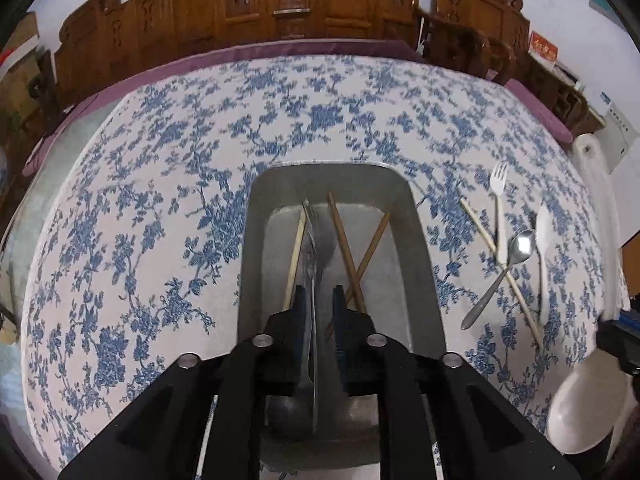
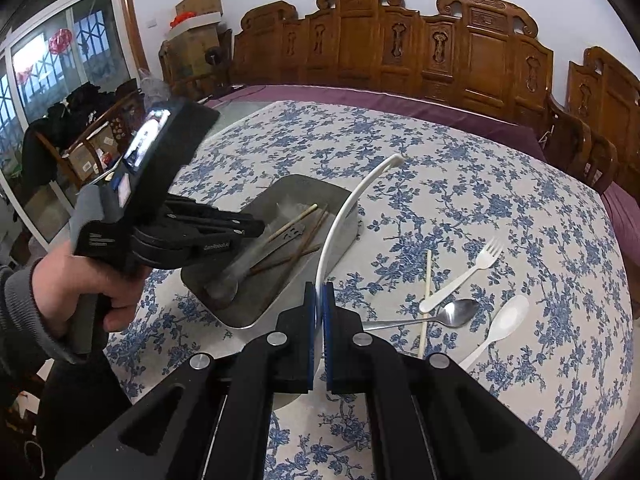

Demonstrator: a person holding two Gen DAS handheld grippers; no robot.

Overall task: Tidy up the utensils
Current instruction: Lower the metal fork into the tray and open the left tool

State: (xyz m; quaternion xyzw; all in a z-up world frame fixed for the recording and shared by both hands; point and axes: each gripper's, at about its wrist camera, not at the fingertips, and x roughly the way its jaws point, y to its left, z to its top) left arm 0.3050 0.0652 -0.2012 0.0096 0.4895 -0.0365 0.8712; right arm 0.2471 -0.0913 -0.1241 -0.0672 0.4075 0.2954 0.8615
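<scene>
Two grippers over floral tablecloth (image 1: pixel 160 200); left gripper (image 1: pixel 319 300) narrowly parted, metal ladle (image 1: pixel 310 264) between pads, resting in grey tray (image 1: pixel 420 248) beside brown chopsticks (image 1: pixel 348 256); right gripper (image 2: pixel 319 296) clamped on white ladle handle (image 2: pixel 340 216); right of tray, loose on cloth: white fork (image 2: pixel 464 276), metal spoon (image 2: pixel 456 314), white spoon (image 2: pixel 504 322), pale chopstick (image 2: pixel 426 300).

My metal ladle (image 1: pixel 311 320) lies lengthwise in the grey tray (image 1: pixel 256 240) beside brown chopsticks (image 1: pixel 348 256); white fork (image 2: pixel 464 276), steel spoon (image 2: pixel 448 316), white spoon (image 2: pixel 500 328) rest outside it.
</scene>
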